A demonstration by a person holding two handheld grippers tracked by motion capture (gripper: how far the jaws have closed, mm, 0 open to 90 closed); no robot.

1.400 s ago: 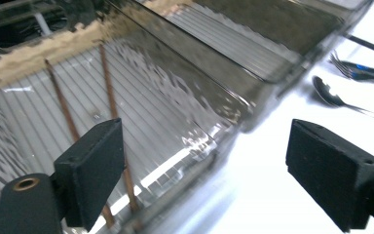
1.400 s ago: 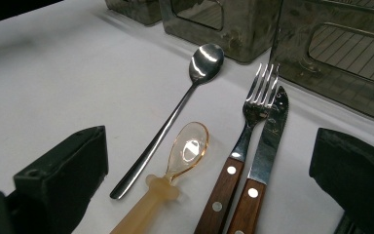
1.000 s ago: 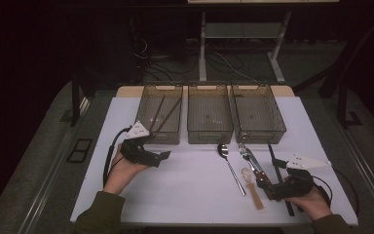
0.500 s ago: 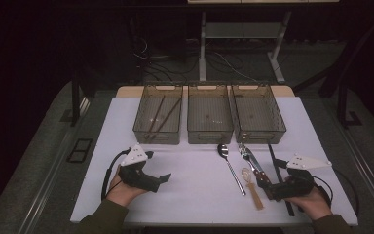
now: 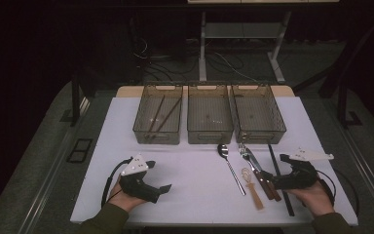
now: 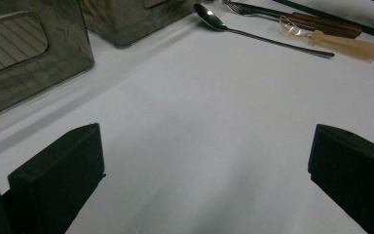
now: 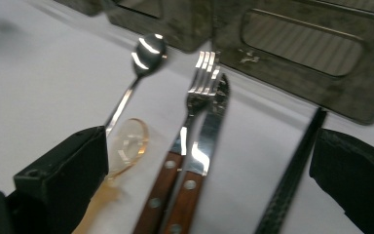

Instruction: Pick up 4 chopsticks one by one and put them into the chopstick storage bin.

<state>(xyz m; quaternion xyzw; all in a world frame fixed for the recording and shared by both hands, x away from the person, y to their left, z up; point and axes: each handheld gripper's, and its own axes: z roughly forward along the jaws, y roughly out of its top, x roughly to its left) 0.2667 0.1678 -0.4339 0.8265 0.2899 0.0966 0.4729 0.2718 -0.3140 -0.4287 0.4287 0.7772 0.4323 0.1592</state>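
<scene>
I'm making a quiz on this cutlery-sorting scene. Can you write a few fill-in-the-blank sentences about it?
1. The number of bins standing in a row on the table is ____.
2. The pair of chopsticks lies in the ____ bin.
3. The fork and knife have handles made of ____.
4. The right gripper has its jaws ____.

Missing words: three; left; wood; open

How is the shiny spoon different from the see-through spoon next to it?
The metal spoon is silver and mirror-bright, while the plastic spoon is clear amber. The metal spoon has a thin, long handle; the plastic spoon is shorter with a thicker handle. The metal spoon's bowl lies nearer the baskets; the plastic spoon's lies closer to the person. Both lie flat on the white table, untouched, bowls toward the baskets.
</scene>
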